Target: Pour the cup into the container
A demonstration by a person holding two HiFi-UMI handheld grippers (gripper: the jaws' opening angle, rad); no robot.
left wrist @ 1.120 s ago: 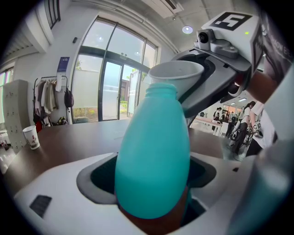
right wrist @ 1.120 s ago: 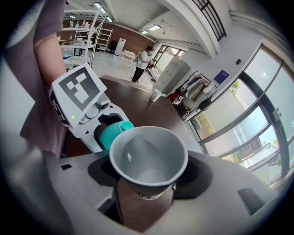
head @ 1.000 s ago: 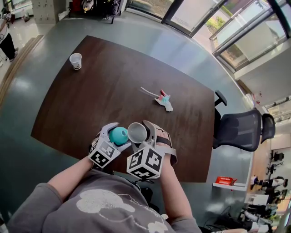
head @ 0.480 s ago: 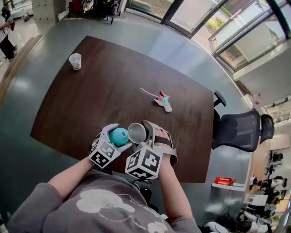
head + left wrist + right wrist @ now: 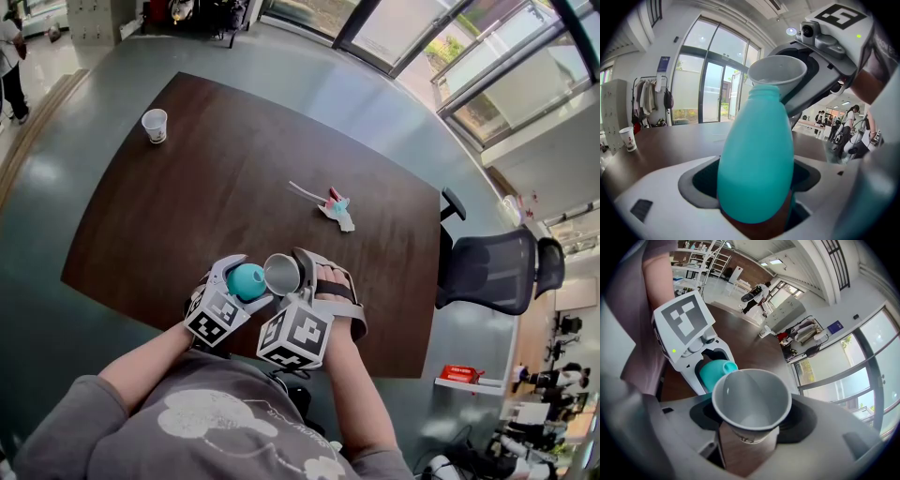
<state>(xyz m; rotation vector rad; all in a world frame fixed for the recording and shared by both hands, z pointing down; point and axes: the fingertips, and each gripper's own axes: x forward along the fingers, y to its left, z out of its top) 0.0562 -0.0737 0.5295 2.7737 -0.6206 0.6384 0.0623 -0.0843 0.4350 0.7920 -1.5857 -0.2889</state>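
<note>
My left gripper [image 5: 234, 279] is shut on a teal bottle [image 5: 246, 280], which stands upright between its jaws over the table's near edge. The bottle [image 5: 754, 159] fills the middle of the left gripper view. My right gripper [image 5: 294, 270] is shut on a white paper cup [image 5: 281, 273]. The cup [image 5: 777, 72] is tilted toward the bottle, its rim resting at the bottle's mouth. In the right gripper view the cup [image 5: 752, 401] looks pale inside, and I cannot tell what it holds. Just past its rim is the bottle's mouth [image 5: 723, 366].
A second paper cup [image 5: 155, 125] stands at the far left corner of the dark wooden table [image 5: 206, 187]. A small pink and teal paper thing with a stick [image 5: 336, 206] lies mid-table. A black office chair [image 5: 492, 267] stands off the table's right side.
</note>
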